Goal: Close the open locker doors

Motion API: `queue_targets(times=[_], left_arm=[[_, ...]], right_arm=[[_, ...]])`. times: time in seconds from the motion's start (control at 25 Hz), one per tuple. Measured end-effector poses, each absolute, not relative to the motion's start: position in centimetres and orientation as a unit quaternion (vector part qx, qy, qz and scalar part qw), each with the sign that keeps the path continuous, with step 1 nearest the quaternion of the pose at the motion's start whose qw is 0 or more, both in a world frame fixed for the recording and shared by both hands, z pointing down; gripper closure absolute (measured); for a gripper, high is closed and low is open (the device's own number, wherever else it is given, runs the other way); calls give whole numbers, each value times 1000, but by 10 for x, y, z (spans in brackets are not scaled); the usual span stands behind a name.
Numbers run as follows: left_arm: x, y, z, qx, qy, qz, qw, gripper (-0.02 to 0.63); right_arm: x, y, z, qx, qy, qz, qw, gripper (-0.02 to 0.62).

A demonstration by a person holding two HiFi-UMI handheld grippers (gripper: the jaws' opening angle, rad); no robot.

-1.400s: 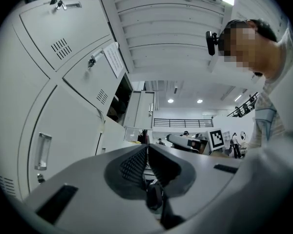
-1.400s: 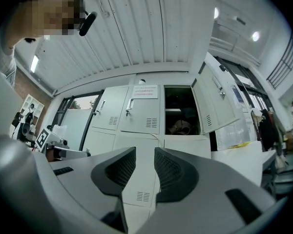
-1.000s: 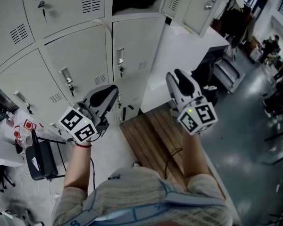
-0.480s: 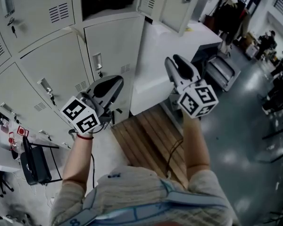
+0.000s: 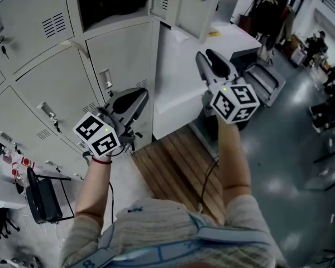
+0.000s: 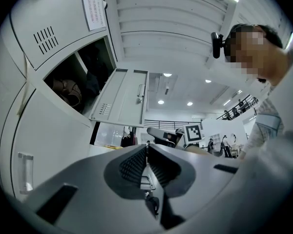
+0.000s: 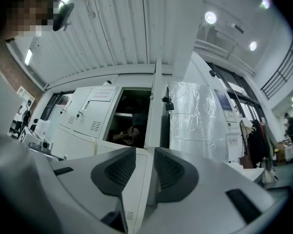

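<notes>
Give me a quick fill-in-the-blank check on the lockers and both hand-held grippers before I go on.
1. The jaws of the left hand-held gripper are ___, with nothing between them.
2. The jaws of the right hand-held gripper are ___.
3. Only ___ locker door stands open in the head view.
4. The lower locker, directly beneath the open compartment, is ___.

Missing words: shut; open; one; closed.

The lockers (image 5: 50, 66) are smooth painted sheet metal, pale grey with a dull sheen. One locker door carries a white paper notice (image 6: 94, 8). Beside the lockers lie matt brown slatted wooden boards (image 5: 173, 166), and beyond them a glossy grey floor (image 5: 290, 149). The left gripper (image 5: 138, 95) and right gripper (image 5: 204, 56) have matt grey plastic shells, with ribbed dark pads lining the jaws.
</notes>
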State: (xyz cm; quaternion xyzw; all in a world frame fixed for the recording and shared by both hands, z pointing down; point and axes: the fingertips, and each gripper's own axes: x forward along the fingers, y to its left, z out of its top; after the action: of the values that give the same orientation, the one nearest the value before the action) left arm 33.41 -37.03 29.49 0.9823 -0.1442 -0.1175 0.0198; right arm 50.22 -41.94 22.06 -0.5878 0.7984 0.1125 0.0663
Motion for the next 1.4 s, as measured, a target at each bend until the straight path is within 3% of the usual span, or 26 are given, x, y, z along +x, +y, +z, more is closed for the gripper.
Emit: queue_targets(times=[0.76,1.4], left_arm=[[332,-387,302,979,-165,-115,22,601],[279,-390,295,968,-221,-119,7,601]], right_arm=[[502,-442,204,-580,797,148,79,492],[399,-429,194,-467,857,211,59,492]])
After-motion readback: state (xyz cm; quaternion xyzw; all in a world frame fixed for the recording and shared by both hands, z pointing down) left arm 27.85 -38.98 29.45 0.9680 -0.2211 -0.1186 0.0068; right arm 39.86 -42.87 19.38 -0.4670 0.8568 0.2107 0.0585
